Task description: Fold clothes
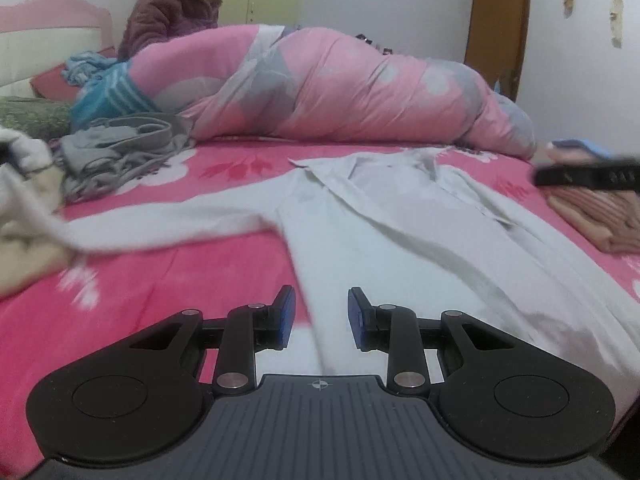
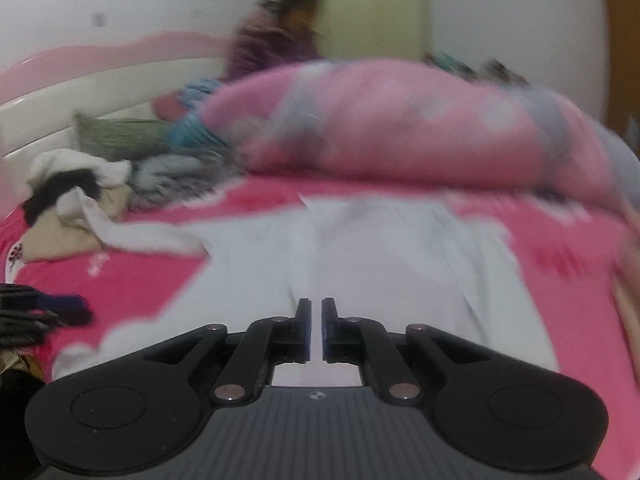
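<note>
The white shirt (image 1: 400,232) is spread flat on the pink bed (image 1: 140,292), dead ahead of both grippers. Its long axis runs from bottom centre up to the collar at mid frame, one sleeve trailing off left. Left gripper (image 1: 321,314) sits with jaws half open and empty at the hem's left edge; right gripper (image 2: 316,330) is nearly closed, nothing held, centred over the hem, so it looks nearer.

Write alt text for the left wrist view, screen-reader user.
The left gripper, jaws open and empty, hovers low over a white collared shirt spread on a pink floral bedsheet. A rolled pink duvet lies behind it, grey clothes at left, and a person in a purple robe sits beyond.
</note>
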Demonstrator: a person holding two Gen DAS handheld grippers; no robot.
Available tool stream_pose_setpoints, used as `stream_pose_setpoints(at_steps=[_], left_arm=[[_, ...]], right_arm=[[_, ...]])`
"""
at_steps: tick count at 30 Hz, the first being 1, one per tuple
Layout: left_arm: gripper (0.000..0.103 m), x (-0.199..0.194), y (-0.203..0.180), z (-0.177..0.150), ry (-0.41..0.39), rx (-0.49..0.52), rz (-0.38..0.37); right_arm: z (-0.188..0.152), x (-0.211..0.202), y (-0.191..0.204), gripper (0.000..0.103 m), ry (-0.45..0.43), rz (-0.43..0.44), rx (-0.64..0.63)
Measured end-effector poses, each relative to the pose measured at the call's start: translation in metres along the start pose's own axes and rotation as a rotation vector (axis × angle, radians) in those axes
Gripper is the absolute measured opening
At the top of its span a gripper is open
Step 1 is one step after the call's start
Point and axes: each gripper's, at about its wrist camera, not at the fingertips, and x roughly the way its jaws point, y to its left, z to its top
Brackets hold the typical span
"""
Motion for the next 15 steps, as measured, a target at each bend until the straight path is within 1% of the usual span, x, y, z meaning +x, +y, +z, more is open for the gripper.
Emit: stream_pose_setpoints(at_steps=[1, 4, 7, 11, 13, 15], left_arm=[[0.029, 0.016, 0.002, 0.006, 0.011, -0.006, -0.006], [0.029, 0.059, 0.007, 0.019, 0.039, -0.023, -0.025], [0.029, 0.095, 0.011, 0.023, 0.051, -0.025, -0.05], [0.029, 0.116, 0.02, 0.012, 0.061, -0.081, -0.08], [0.029, 0.126, 0.025, 0.007, 0.066, -0.109, -0.095], [0.028, 0.137, 0.03, 0.002, 0.072, -0.137, -0.11]], right_arm=[[0.012, 0.019, 0.007, 0.032, -0.012, 0.009, -0.034], [0.042, 0.088, 0.018, 0.033, 0.007, 0.011, -0.127], [0.062, 0.148, 0.021, 0.033, 0.031, 0.007, -0.185], [0.075, 0.216, 0.025, 0.035, 0.041, 0.007, -0.266], [0.077, 0.249, 0.026, 0.044, 0.06, 0.009, -0.295], [0.077, 0.28, 0.025, 0.047, 0.085, 0.011, -0.295]])
